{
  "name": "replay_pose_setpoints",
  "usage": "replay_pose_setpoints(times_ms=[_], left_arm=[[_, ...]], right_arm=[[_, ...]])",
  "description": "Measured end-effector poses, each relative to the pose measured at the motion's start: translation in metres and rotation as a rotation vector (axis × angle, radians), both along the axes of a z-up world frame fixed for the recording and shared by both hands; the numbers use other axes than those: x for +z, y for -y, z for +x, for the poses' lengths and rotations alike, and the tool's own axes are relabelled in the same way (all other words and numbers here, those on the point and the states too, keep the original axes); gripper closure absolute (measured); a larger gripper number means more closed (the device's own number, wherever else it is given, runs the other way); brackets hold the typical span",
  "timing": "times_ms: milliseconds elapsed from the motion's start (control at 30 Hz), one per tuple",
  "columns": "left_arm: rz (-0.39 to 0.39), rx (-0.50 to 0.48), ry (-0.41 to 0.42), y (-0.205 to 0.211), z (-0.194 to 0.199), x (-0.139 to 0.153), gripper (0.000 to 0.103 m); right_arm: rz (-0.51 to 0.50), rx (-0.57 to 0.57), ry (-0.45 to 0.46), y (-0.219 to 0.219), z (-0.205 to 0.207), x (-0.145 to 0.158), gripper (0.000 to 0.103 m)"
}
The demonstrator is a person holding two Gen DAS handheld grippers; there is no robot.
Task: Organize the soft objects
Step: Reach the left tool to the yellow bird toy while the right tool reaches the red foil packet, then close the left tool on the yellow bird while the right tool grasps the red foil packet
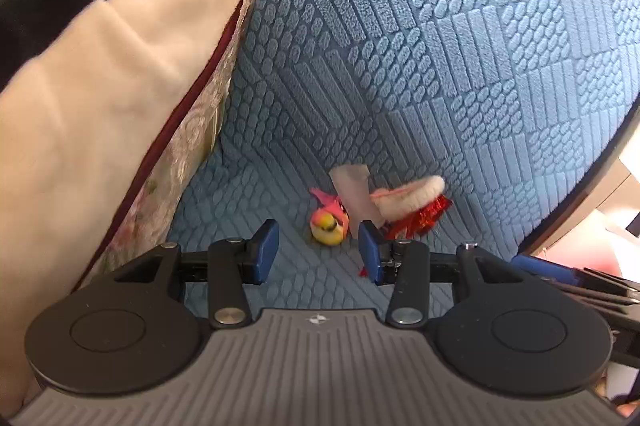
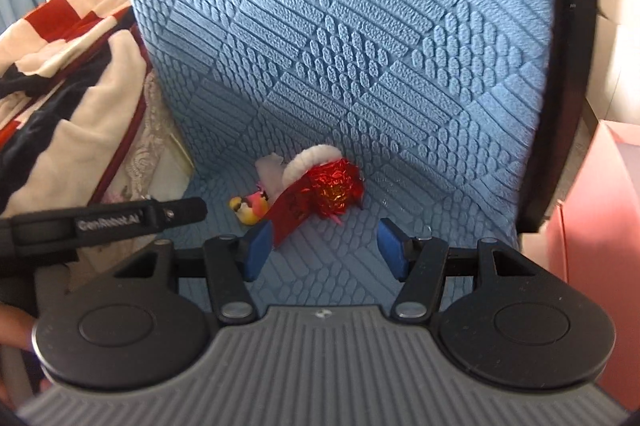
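Left gripper [image 1: 319, 252], right gripper [image 2: 322, 250]: jaws open, empty; small red-white plush toy [image 2: 320, 182] on blue seat [image 2: 320, 274].

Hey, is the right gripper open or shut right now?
Open. The right gripper has a clear gap between its blue pads, with only blue seat fabric showing through; nothing is gripped.

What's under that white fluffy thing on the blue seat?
Shiny red foil and red card poke out beneath the white fluffy thing. What lies deeper is covered.
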State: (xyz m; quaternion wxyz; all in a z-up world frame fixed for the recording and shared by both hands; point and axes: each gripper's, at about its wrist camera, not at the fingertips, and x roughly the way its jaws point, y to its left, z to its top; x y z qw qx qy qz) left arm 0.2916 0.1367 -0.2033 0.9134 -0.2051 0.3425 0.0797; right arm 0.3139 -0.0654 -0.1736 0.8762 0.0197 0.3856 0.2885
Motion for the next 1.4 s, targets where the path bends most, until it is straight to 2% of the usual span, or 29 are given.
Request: replay_pose_setpoints(times_ms=[200, 467, 600, 733, 1033, 1133, 1167, 1400], left_arm=[[-0.028, -0.028, -0.022, -0.004, 0.024, -0.003, 0.053], [-0.090, -0.063, -0.049, -0.006, 0.042, -0.012, 0.054], [-0.101, -0.057, -0.073, -0.008, 0.051, -0.020, 0.054], [-0.154, -0.060, -0.081, -0.011, 0.055, -0.026, 0.054], [-0.167, -0.058, -0.102, -0.009, 0.064, -0.037, 0.054], [-0.163, -0.054, -0.103, -0.009, 0.067, -0.040, 0.054], [-0.164, -0.052, -0.101, -0.009, 0.067, -0.040, 0.054], [-0.155, -0.055, -0.094, -0.011, 0.064, -0.035, 0.054]], right_arm=[[-0.060, 0.009, 0.003, -0.015, 0.026, -0.013, 0.043], [-0.124, 0.082, 0.021, -0.040, 0.055, -0.029, 0.043], [-0.131, 0.115, 0.016, -0.046, 0.066, -0.040, 0.043], [-0.117, 0.134, 0.004, -0.049, 0.072, -0.051, 0.043], [-0.102, 0.163, 0.016, -0.067, 0.077, -0.061, 0.044], [-0.095, 0.167, 0.015, -0.073, 0.077, -0.067, 0.051], [-0.092, 0.166, 0.017, -0.074, 0.077, -0.067, 0.059], [-0.126, 0.160, 0.017, -0.069, 0.070, -0.059, 0.062]])
